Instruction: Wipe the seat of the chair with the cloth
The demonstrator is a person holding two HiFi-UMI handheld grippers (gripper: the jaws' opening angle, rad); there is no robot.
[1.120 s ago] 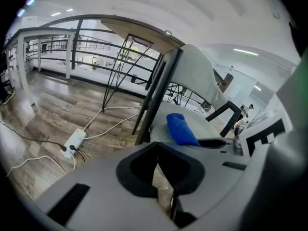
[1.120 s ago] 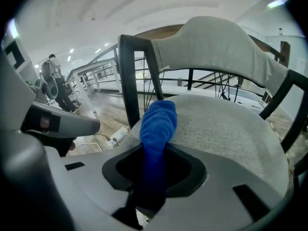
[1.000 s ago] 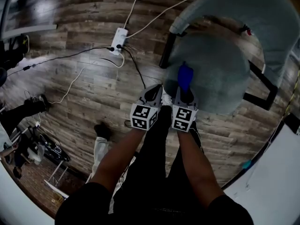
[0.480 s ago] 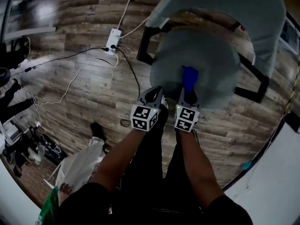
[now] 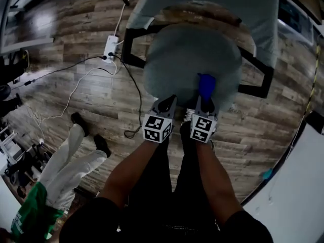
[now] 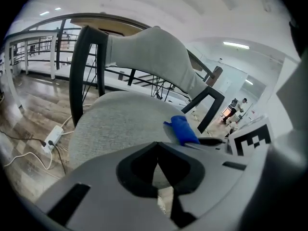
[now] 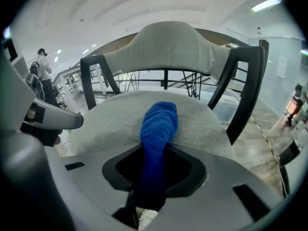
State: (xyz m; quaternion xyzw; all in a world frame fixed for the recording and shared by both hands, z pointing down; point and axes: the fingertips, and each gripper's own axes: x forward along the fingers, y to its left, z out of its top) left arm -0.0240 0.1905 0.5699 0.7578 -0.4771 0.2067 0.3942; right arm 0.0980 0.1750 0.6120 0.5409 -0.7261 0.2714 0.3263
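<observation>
Cloth (image 7: 159,121) sticks forward out of the right gripper's (image 5: 204,103) clamped jaws, its free end resting on the seat (image 5: 187,59) near the front edge. The left gripper (image 5: 165,105) hangs just beside, jaws together, empty.

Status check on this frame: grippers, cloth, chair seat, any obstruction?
Right gripper shut on blue terry cloth, cloth tip over front of the grey fabric chair seat. Left gripper shut, empty, beside it. Nothing else on the seat.

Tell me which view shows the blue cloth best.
Right gripper view: the cloth fills the centre, pinched in the right tongs. Head view shows a small blue strip; left gripper view, just its end.
</observation>
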